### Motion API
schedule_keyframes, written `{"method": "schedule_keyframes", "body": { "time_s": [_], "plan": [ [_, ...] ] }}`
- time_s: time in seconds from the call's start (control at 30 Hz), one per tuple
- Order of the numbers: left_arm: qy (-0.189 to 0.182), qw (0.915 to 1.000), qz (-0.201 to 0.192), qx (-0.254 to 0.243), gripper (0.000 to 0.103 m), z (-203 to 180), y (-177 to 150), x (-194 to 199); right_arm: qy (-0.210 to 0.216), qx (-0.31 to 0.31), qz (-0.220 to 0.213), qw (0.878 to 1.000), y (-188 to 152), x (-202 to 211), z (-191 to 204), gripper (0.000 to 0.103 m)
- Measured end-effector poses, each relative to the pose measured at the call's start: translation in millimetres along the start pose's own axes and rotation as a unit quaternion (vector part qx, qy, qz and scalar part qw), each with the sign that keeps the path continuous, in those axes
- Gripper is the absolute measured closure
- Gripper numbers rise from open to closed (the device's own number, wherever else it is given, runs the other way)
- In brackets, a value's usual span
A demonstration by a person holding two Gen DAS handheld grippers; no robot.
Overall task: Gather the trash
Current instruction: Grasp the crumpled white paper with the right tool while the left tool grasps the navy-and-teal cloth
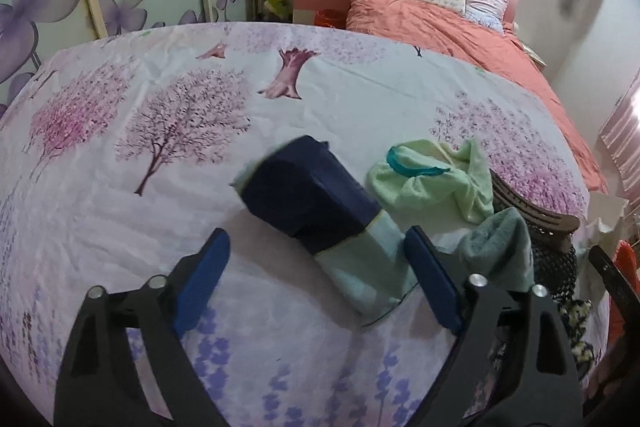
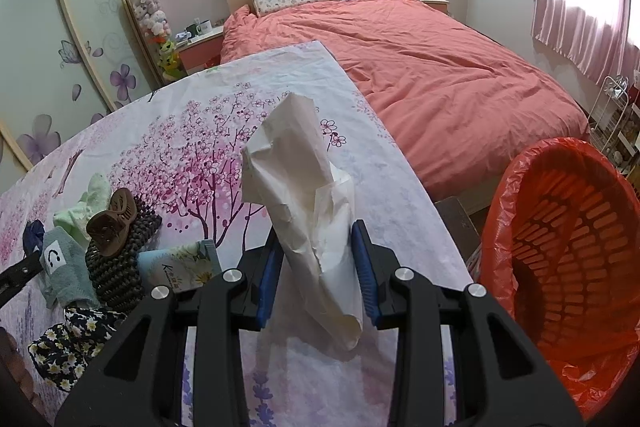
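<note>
A surface [image 2: 132,147] covered with a cloth printed in pink blossom trees carries a cluster of things at the left side of the right wrist view: a pale green cloth [image 2: 86,205], a brown hair claw [image 2: 112,223] resting on a dark woven piece [image 2: 120,259], a grey-green sock with a smiley patch [image 2: 60,263], a floral tissue packet [image 2: 180,265] and a dark daisy-print fabric [image 2: 68,343]. Behind the surface stands a bed with a coral duvet [image 2: 440,79]. To the right, just past the surface edge, an orange slatted bin lined with an orange bag [image 2: 568,259] stands with its mouth tipped toward the camera.

The right gripper [image 2: 318,267] has its jaws closed on a crumpled white paper [image 2: 296,195]. The paper is long and narrow; its long axis runs forward and slightly left from the jaws, rising above the surface, with a short rumpled end hanging back below the blue pads [image 2: 366,271]. It is pinched near its lower third, held clear of the cluster and left of the bin.

In the left wrist view, the left gripper [image 1: 316,267] has its jaws spread wide with nothing between the pads. A navy and pale-blue folded cloth [image 1: 320,211] lies on the surface just ahead, its light end reaching between the fingertips nearer the right pad; whether it touches that pad I cannot tell.
</note>
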State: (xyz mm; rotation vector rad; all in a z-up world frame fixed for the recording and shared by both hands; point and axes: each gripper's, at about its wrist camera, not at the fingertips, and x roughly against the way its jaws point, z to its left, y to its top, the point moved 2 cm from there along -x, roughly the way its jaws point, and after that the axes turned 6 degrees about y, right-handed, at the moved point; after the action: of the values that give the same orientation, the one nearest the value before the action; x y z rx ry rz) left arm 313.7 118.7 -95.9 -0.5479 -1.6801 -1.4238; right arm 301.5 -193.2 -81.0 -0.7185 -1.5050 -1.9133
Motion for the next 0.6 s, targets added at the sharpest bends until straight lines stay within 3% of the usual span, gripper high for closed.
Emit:
{"method": "schedule_keyframes", "body": {
  "time_s": [0.13, 0.2, 0.33, 0.43, 0.5, 0.6],
  "plan": [
    [-0.003, 0.9998, -0.008, -0.019, 0.035, -2.2, -0.4, -4.2, 0.001, -0.001, 0.000, 1.000, -0.1, -0.1, 0.1, 0.068],
    [0.001, 0.9986, -0.024, -0.046, 0.048, -1.2, 1.8, -2.8, 0.001, 0.000, 0.000, 1.000, -0.1, 0.0, 0.0, 0.068],
    [-0.012, 0.9934, -0.040, -0.107, 0.056, -0.9, 3.6, -1.7, 0.004, 0.001, 0.000, 1.000, -0.6, -0.6, 1.5, 0.068],
    [-0.010, 0.9933, -0.042, -0.107, 0.049, 4.3, 6.9, -3.5, 0.004, 0.002, 0.001, 1.000, -1.0, -1.4, 2.1, 0.068],
    [-0.008, 0.9954, -0.038, -0.087, 0.036, 8.0, 9.9, -6.9, 0.004, 0.001, 0.001, 1.000, -0.9, -1.8, 2.1, 0.068],
    [-0.012, 0.9981, -0.028, -0.054, 0.034, 14.7, 12.7, -12.0, 0.004, 0.001, 0.002, 1.000, -0.8, -1.5, 1.5, 0.068]
  ]
}}
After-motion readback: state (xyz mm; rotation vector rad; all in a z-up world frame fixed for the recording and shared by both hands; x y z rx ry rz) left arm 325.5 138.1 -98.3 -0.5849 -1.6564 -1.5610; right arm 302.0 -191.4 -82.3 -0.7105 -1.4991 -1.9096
